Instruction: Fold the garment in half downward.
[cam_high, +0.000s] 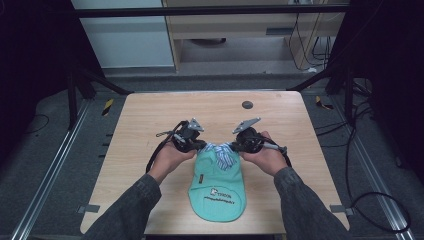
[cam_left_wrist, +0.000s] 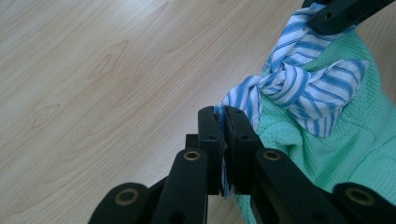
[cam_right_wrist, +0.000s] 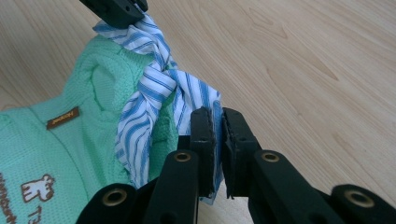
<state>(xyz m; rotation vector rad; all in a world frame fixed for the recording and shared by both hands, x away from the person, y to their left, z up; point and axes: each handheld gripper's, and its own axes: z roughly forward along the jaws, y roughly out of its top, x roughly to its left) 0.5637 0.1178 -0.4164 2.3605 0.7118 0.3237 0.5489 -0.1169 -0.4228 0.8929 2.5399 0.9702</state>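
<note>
Your left gripper (cam_left_wrist: 223, 140) and right gripper (cam_right_wrist: 218, 144) each clamp an end of the blue-striped white fabric tie (cam_high: 223, 153), knotted atop the mint-green knit garment (cam_high: 217, 187) at table centre. Judged step: tightening; pull outward evenly.

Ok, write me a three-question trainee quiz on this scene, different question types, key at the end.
1. True or false: the left gripper is shut on the striped tie.
2. Multiple choice: the mint-green cap lies on A) the floor, B) the wooden table, C) a shelf.
3. Fill in: the right gripper is shut on the other end of the striped tie, which is ______ in the middle.

Key: 1 true; 2 B; 3 knotted.
</note>
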